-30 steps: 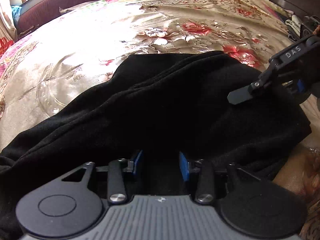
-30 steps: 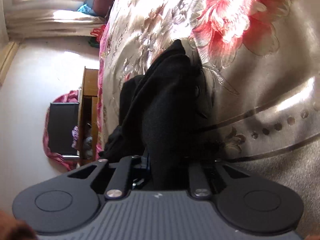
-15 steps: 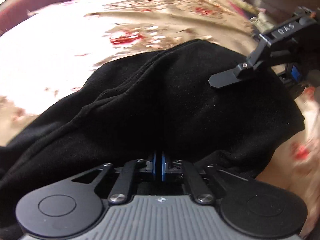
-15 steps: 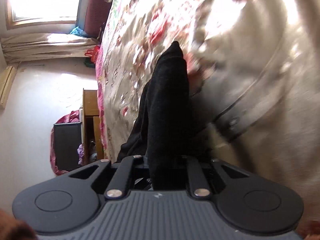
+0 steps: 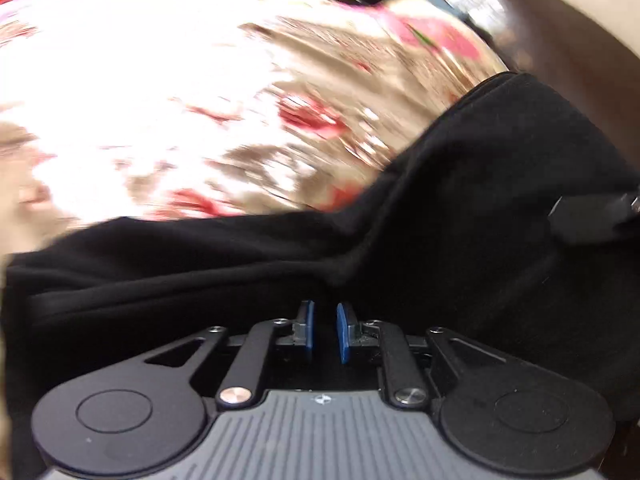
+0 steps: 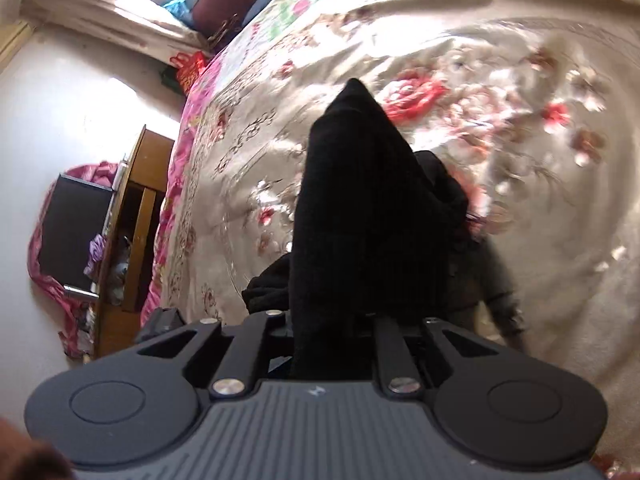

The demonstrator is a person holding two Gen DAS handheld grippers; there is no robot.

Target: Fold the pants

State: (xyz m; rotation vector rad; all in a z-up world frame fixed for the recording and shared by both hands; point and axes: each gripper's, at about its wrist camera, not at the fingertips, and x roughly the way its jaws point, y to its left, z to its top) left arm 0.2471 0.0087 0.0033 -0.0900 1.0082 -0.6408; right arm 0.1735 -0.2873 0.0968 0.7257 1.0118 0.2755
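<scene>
The black pants (image 5: 460,216) hang lifted over the floral bed cover (image 5: 168,92); the left wrist view is motion-blurred. My left gripper (image 5: 325,332) is nearly closed, its blue pads (image 5: 307,330) a narrow gap apart with the black cloth at them. My right gripper (image 6: 332,336) is shut on a thick fold of the pants (image 6: 360,208), which rises from between its fingers and hides the fingertips. The right gripper's finger (image 5: 584,220) shows at the right edge of the left wrist view, against the cloth.
The bed cover (image 6: 500,80) fills most of the right wrist view. A wooden cabinet (image 6: 136,216) and a dark box on pink cloth (image 6: 72,232) stand on the floor beside the bed. A curtain and window (image 6: 120,4) are beyond.
My left gripper shut from open onto the pants. Both grippers have lifted the cloth off the bed and swung it; the views have turned and the right gripper sits farther right in the left view.
</scene>
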